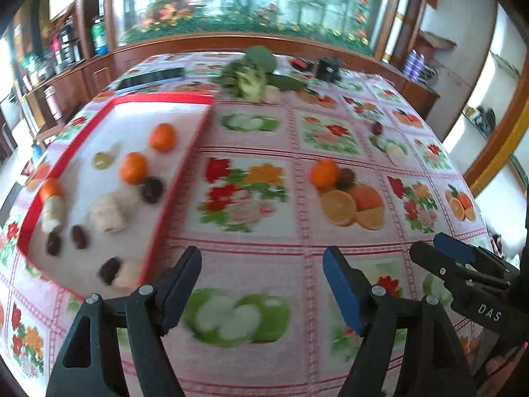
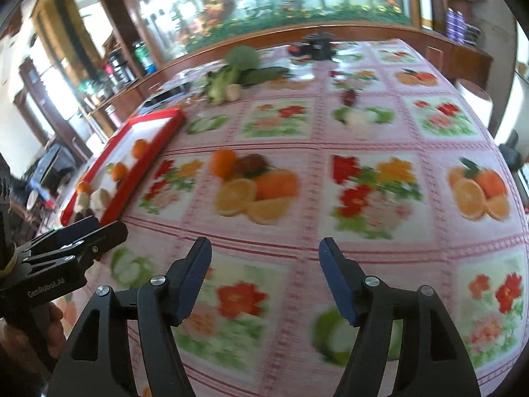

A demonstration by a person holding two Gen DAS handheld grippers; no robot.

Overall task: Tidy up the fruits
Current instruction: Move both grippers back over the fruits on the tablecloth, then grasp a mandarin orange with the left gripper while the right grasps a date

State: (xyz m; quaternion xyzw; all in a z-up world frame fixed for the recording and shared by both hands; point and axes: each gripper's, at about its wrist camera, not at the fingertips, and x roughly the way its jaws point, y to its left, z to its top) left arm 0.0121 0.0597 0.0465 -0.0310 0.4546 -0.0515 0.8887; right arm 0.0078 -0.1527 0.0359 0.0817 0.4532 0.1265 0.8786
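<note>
A red-rimmed white tray (image 1: 185, 162) on the left holds three oranges, a green fruit (image 1: 101, 160), several dark fruits and some pale pieces. A loose orange (image 1: 324, 172) and a dark fruit (image 1: 346, 176) lie together on the flowered tablecloth, with another dark fruit (image 1: 377, 128) and a pale piece (image 1: 395, 154) farther back. My left gripper (image 1: 263, 258) hangs open over the cloth, right of the tray, with nothing between its fingers. My right gripper (image 2: 264, 248) is open and empty too, short of the orange (image 2: 223, 162) and dark fruit (image 2: 253, 163). The tray (image 2: 145, 162) lies to its left.
Broccoli and leafy greens (image 1: 261, 59) lie at the table's far side beside a black object (image 1: 329, 67) and a dark tablet (image 1: 155, 77). Wooden shelves with jars surround the table. The right gripper (image 1: 436, 248) shows at the left view's right edge, the left gripper (image 2: 102, 226) at the right view's left.
</note>
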